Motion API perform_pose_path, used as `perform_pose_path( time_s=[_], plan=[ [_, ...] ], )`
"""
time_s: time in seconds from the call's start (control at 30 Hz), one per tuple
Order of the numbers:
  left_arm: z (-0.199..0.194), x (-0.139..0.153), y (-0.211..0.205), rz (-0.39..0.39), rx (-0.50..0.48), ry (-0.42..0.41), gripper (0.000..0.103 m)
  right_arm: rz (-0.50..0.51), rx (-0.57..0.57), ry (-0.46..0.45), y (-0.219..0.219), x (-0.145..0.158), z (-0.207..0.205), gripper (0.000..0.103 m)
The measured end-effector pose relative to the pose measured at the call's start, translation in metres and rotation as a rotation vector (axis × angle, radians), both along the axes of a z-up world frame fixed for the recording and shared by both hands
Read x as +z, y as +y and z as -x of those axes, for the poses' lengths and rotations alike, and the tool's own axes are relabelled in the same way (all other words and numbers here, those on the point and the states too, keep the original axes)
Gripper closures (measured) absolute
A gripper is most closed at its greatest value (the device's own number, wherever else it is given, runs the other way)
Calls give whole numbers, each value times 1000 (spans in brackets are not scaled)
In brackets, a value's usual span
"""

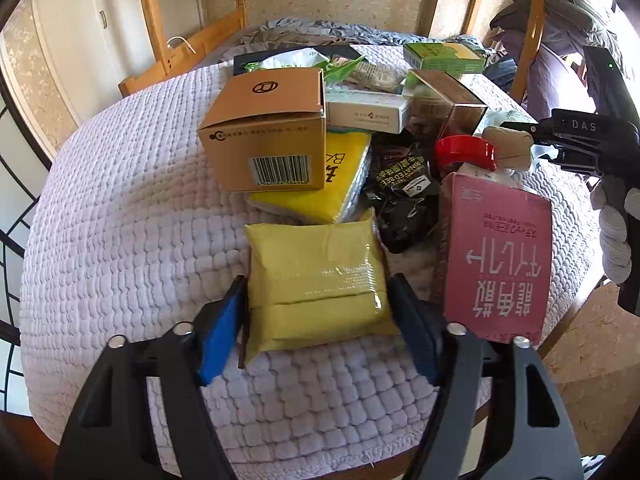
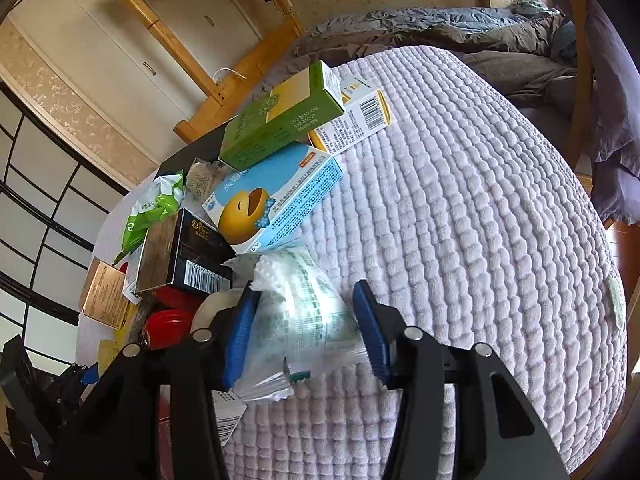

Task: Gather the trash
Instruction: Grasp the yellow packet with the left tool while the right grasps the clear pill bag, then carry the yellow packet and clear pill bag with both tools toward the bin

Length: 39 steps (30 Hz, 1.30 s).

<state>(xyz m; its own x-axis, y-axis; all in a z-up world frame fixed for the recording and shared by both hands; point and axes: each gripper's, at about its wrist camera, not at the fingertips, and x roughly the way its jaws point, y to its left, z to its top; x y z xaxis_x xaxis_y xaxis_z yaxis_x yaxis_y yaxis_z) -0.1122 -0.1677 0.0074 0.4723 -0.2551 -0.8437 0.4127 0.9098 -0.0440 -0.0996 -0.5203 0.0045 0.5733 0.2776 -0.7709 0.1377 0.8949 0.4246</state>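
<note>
L gripper jaws pinch yellow pack | R gripper round clear wrapper

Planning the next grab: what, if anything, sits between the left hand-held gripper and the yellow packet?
Nothing visible. The yellow packet already lies between the left hand-held gripper fingers, with only the quilted cover beneath it.

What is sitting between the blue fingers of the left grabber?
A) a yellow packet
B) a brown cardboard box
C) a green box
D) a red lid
A: in the left wrist view the yellow packet lies on the quilted cover right between the blue pads of the left gripper, while the brown cardboard box sits farther back in the pile.
</note>
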Motion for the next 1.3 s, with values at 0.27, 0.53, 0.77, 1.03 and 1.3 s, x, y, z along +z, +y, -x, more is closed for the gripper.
perform_pose_path(
  time_s=[0.27, 0.53, 0.77, 1.03, 1.3],
  plan=[
    [2, 6, 6, 16, 15, -2, 41, 124, -7, -74, -1, 24, 20, 60],
    [4, 10, 15, 40, 44, 7, 41, 228, 25, -123, 11, 43, 41, 60],
    [7, 13, 18, 41, 58, 7, 41, 306, 76, -152, 28, 52, 59, 60],
    [13, 20, 24, 54, 63, 2, 41, 340, 114, -178, 47, 61, 79, 60],
    [23, 26, 27, 63, 71, 2, 41, 357, 153, -199, 65, 66, 102, 60]
  ],
)
